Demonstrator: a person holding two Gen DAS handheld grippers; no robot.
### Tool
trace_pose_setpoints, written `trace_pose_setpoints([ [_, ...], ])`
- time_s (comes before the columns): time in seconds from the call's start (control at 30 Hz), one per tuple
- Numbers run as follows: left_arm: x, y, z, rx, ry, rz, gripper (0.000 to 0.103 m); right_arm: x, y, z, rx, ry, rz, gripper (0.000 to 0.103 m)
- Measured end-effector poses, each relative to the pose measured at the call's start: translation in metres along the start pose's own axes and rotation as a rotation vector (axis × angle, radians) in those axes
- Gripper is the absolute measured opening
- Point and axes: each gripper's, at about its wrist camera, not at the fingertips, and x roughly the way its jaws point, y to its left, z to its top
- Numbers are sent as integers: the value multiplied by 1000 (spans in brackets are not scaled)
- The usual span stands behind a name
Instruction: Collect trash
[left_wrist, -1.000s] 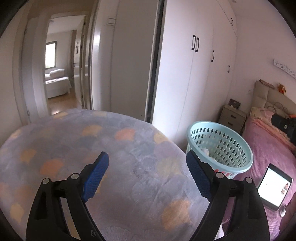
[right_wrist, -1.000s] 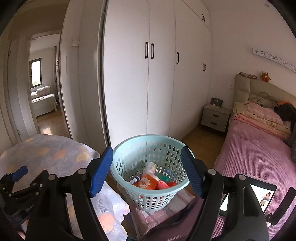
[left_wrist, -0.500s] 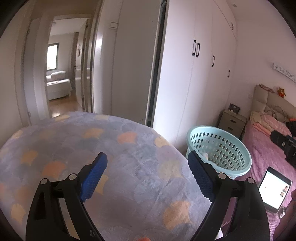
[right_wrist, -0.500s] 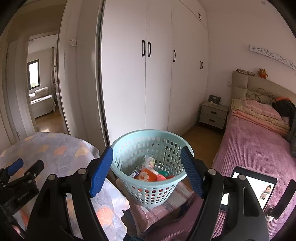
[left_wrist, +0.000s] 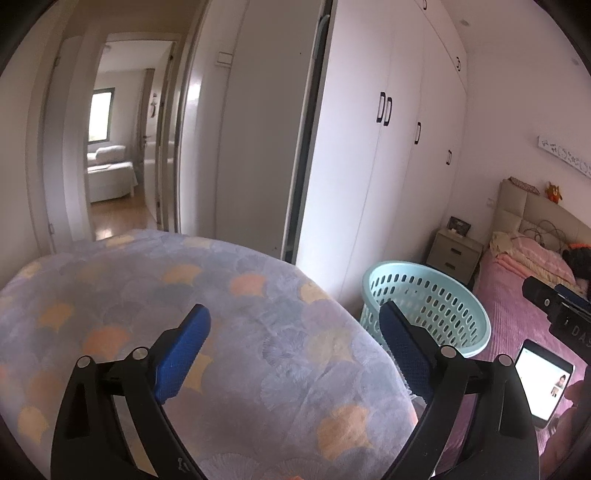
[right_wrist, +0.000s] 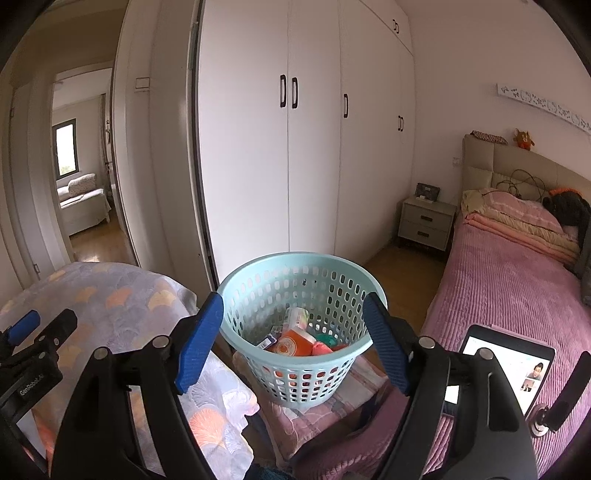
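Note:
A pale blue perforated basket stands on a folded cloth between the two beds, and also shows in the left wrist view. Inside lie an orange packet, a white can and a red piece. My right gripper hovers just before the basket, jaws opening, nothing between them. My left gripper hangs over a lilac blanket with orange shell shapes, jaws opening wide and empty. No loose trash shows on the blanket.
A lit tablet on a stand rests on the pink bed at right. White wardrobes fill the far wall, with a nightstand beside the headboard. An open doorway leads left to another room.
The left gripper's jaws have spread a little wider. The right gripper's black body has come into the left wrist view at the right edge. Both hands have barely moved.

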Motion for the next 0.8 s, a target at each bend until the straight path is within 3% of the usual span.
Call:
trace_pose_setpoints([
  [0.8,3,-4,1,15,11,-16,90,1,0,-2,8,8,7,74],
])
